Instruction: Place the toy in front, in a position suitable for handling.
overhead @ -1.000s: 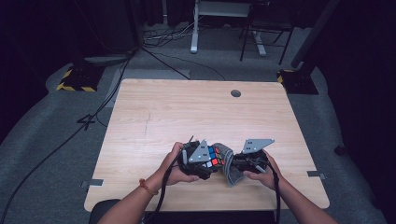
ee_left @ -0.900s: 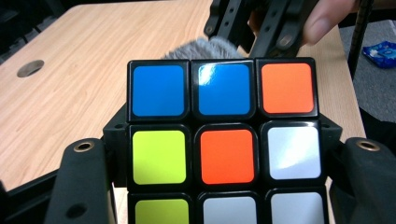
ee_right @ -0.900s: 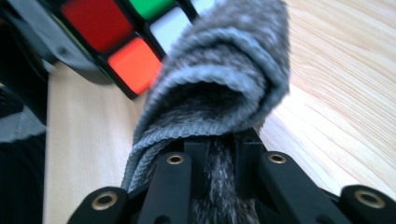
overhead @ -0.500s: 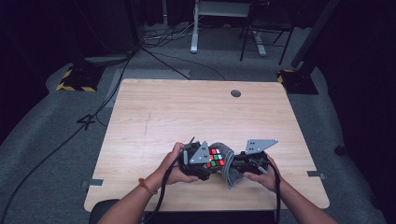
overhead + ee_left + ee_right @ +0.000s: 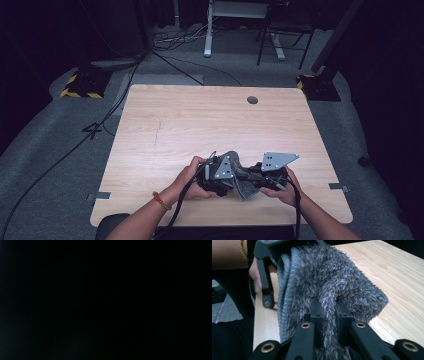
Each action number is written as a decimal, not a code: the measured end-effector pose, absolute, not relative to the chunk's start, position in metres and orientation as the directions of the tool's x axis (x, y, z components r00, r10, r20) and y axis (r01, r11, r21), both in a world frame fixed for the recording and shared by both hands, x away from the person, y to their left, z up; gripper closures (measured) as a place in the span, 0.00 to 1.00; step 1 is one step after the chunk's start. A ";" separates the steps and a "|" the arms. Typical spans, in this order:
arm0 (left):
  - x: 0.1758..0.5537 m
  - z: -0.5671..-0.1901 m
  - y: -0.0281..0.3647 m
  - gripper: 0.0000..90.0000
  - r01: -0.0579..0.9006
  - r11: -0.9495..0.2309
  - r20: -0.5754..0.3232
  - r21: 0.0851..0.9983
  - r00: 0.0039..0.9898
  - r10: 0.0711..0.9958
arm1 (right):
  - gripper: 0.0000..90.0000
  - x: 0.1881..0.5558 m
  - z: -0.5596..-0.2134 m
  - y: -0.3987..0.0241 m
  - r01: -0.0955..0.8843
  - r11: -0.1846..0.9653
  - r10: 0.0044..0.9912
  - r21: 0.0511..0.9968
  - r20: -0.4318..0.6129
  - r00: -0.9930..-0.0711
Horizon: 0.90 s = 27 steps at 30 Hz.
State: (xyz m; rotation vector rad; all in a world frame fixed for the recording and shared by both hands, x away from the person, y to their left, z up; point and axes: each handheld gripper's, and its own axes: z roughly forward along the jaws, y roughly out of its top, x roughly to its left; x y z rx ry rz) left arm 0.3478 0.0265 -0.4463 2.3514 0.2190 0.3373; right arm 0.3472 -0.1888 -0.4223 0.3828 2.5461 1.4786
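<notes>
A grey fuzzy cloth point(image 5: 241, 179) is bunched between the two grippers, just above the table's near edge. In the right gripper view my right gripper point(image 5: 329, 312) is shut on a fold of this cloth point(image 5: 332, 277), with pile bulging out on both sides of the jaws. From above, the right gripper point(image 5: 256, 180) sits under its grey plate. The left gripper point(image 5: 218, 175) meets it from the left, with cloth draped over its front. Its black frame point(image 5: 264, 277) holds the cloth's upper ribbed edge, apparently shut on it. The left gripper view is completely dark.
The wooden table point(image 5: 200, 120) stretches bare beyond the hands, with a round cable hole point(image 5: 252, 100) near its far edge. Both forearms come in over the near edge. Cables and desk legs lie on the floor behind.
A colourful cube that showed between the grippers is now covered by the grey cloth. The right gripper has lifted a little, pulling the cloth up with it.
</notes>
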 end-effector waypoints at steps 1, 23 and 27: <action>0.347 -0.446 0.026 0.37 0.052 -0.717 0.183 0.696 0.952 0.246 | 0.89 0.348 -0.423 -0.188 0.131 0.485 0.321 0.865 -0.037 -0.946; 0.346 -0.447 0.025 0.37 0.056 -0.713 0.170 0.699 0.955 0.241 | 0.89 0.344 -0.420 -0.184 0.118 0.504 0.316 0.856 -0.055 -0.947; 0.344 -0.442 0.029 0.37 0.049 -0.702 0.176 0.710 0.954 0.244 | 0.89 0.354 -0.427 -0.190 0.163 0.527 0.369 0.834 -0.052 -0.928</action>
